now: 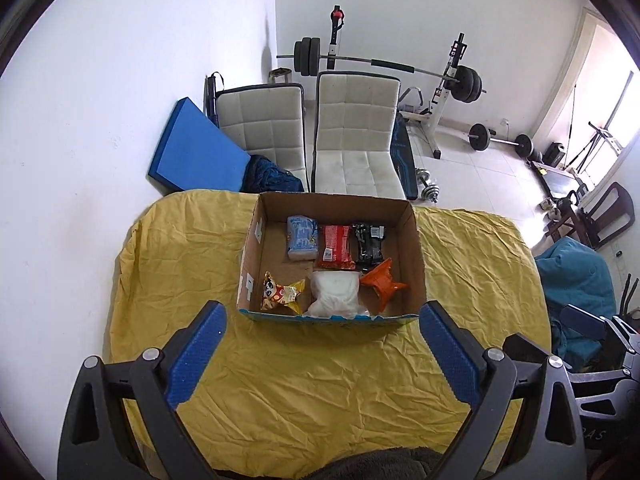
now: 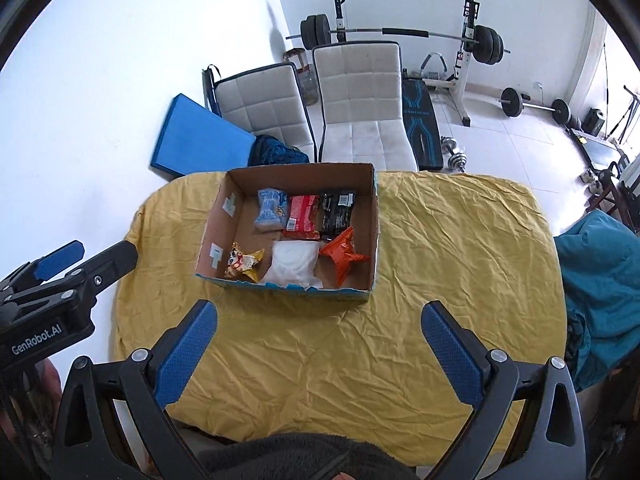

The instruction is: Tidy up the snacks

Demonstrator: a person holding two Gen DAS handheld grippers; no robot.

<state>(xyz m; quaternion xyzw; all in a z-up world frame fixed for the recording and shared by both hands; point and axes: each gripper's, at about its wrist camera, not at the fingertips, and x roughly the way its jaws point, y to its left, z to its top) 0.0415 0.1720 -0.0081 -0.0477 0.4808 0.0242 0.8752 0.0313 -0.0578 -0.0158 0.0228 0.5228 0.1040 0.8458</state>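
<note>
Both grippers point(image 1: 322, 320) point(image 2: 320, 320) spread empty, six snack packs point(image 1: 336, 246), one cardboard box point(image 1: 416, 248)

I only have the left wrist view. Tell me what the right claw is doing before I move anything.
Observer: The right claw is wide open and empty. It is over the yellow cloth, short of the box.
Operator: Now describe the left claw from outside.
Observer: The right wrist view shows the left claw from the side. It is off to the left of the box, near the cloth's left edge, with nothing between its fingers.
Operator: Report any marking on it.
Observer: Its body reads GenRobot.AI.
</note>
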